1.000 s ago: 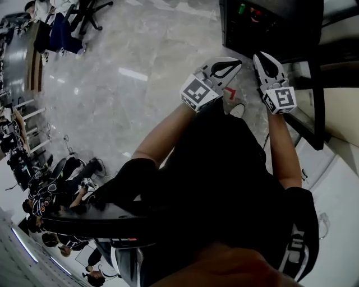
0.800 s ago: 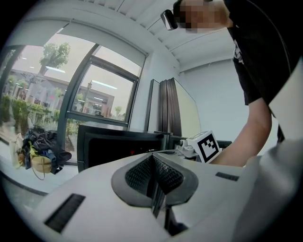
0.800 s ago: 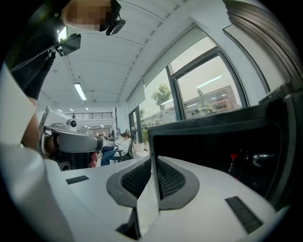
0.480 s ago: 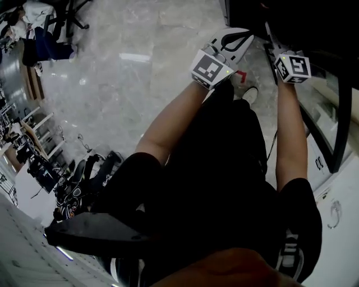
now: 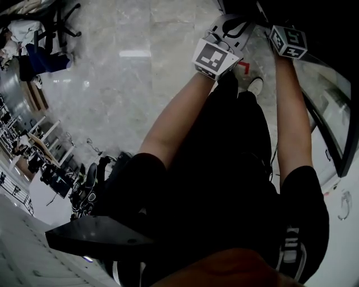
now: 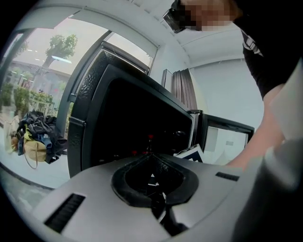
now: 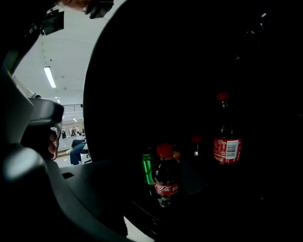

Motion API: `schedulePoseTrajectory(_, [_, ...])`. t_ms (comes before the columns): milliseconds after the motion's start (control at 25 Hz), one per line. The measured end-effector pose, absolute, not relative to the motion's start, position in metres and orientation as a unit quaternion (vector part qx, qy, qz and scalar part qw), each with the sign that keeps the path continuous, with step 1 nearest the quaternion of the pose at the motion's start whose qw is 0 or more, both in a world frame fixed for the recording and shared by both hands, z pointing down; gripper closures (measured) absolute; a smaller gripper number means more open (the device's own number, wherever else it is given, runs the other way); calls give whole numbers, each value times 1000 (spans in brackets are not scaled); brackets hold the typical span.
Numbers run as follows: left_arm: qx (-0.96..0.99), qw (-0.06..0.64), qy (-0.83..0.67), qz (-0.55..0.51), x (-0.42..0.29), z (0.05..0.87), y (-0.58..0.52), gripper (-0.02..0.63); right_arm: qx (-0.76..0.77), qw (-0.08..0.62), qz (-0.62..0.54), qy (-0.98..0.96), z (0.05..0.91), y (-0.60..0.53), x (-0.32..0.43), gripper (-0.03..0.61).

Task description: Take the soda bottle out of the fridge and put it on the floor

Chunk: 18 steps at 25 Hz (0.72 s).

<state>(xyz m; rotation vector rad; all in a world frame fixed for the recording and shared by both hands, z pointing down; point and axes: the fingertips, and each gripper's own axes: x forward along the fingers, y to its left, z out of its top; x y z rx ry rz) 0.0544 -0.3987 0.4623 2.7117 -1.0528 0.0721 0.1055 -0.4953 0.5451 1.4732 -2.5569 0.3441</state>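
Observation:
A small cola bottle (image 7: 164, 182) with a red cap stands upright at the front of the dark fridge shelf, straight ahead in the right gripper view. A taller cola bottle (image 7: 226, 137) stands further right. My right gripper (image 5: 266, 17) reaches into the fridge (image 5: 336, 33). Its jaws are opening, and nothing is pressed between them. One grey jaw sweeps along the lower left of the right gripper view, and the other is lost in the dark. My left gripper (image 5: 242, 25) is shut and empty, held just left of the right one before the fridge opening (image 6: 142, 127).
A green can (image 7: 148, 168) stands right behind the small bottle, with another red cap (image 7: 195, 140) deeper in. The fridge door (image 5: 331, 129) hangs open at the right. Marble floor (image 5: 129, 84) spreads to the left, with office chairs (image 5: 45, 39) far off.
Both grippers have moved forward towards the fridge. The right gripper's jaws now reach into its dark opening, and the head view has shifted with them.

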Motion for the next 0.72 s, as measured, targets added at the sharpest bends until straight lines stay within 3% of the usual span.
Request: schedulePoseTrajectory(720, [919, 143, -366, 20, 38, 481, -406, 615, 564, 117, 106, -811, 591, -545, 115, 268])
